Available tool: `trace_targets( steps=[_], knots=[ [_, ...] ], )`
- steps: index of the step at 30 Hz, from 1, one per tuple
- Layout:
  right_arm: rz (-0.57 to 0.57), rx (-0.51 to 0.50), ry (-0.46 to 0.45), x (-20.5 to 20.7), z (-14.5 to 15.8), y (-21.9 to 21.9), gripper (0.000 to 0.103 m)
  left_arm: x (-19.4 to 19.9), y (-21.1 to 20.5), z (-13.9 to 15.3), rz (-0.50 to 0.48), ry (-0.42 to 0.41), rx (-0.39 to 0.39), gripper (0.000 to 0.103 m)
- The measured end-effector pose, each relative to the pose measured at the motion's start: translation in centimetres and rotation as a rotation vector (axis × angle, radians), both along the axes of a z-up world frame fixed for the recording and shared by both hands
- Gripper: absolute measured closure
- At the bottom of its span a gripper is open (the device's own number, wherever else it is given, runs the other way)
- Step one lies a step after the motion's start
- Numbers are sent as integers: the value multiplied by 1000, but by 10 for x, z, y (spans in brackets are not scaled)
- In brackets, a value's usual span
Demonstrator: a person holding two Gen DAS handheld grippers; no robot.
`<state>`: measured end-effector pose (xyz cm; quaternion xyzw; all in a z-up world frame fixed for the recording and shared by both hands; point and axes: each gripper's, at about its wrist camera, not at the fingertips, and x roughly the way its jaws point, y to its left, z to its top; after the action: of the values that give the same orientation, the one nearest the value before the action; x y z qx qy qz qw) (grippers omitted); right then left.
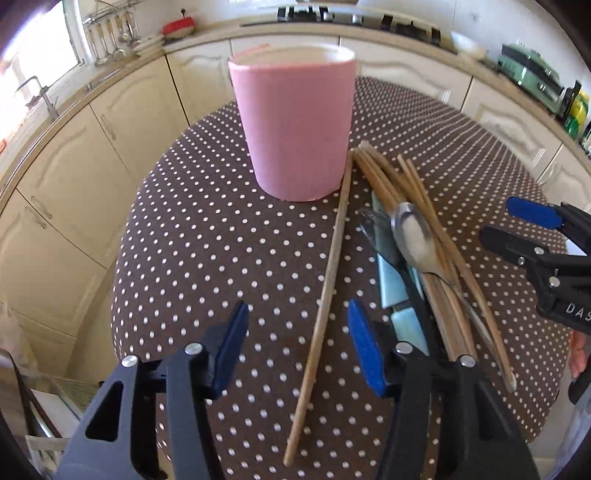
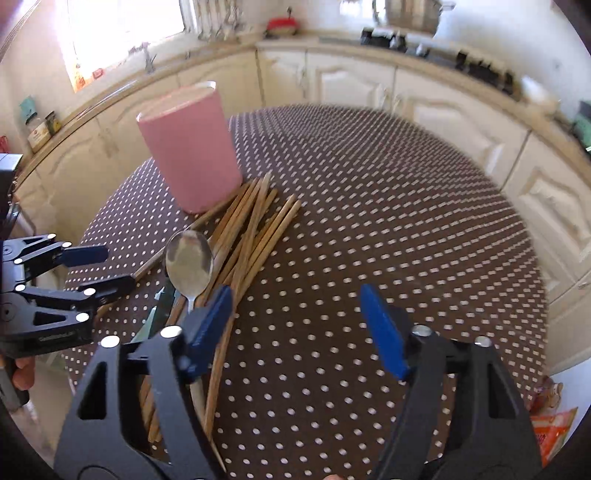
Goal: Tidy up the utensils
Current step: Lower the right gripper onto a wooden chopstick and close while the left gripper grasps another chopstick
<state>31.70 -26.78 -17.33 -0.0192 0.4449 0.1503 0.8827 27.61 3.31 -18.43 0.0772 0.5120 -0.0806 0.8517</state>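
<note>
A pink cup point(image 1: 293, 127) stands upright on the brown dotted table point(image 1: 207, 236); it also shows in the right wrist view point(image 2: 190, 146). Beside it lies a pile of wooden chopsticks point(image 1: 391, 181), a metal spoon point(image 1: 413, 232) and light blue-handled utensils point(image 1: 393, 288). One chopstick point(image 1: 323, 291) lies apart, between the left gripper's fingers. My left gripper point(image 1: 297, 347) is open and empty above that chopstick. My right gripper point(image 2: 301, 328) is open and empty, just right of the pile point(image 2: 251, 229) and spoon point(image 2: 189, 260).
Cream kitchen cabinets point(image 1: 92, 155) and a counter ring the table. A sink tap point(image 1: 38, 92) and hanging ladles point(image 1: 110, 37) are at the left, a stove point(image 1: 354, 18) at the back. The right gripper point(image 1: 543, 251) enters the left view at the right.
</note>
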Motion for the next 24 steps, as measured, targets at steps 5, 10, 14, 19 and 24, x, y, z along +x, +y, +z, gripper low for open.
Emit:
trace_targets(
  steps=[5, 10, 14, 19, 24],
  knots=[
    [45, 47, 126, 20, -9, 5, 58, 21, -9, -12, -23, 57, 18, 69],
    [96, 65, 187, 33, -9, 16, 68, 38, -24, -17, -38, 72, -6, 93],
    [121, 55, 264, 46, -18, 24, 76, 41, -29, -17, -6, 84, -35, 94],
    [120, 21, 290, 54, -13, 20, 94, 22, -30, -14, 29, 114, -79, 94],
    [105, -36, 307, 49, -6, 2, 96, 15, -34, -14, 14, 143, -81, 95]
  ],
)
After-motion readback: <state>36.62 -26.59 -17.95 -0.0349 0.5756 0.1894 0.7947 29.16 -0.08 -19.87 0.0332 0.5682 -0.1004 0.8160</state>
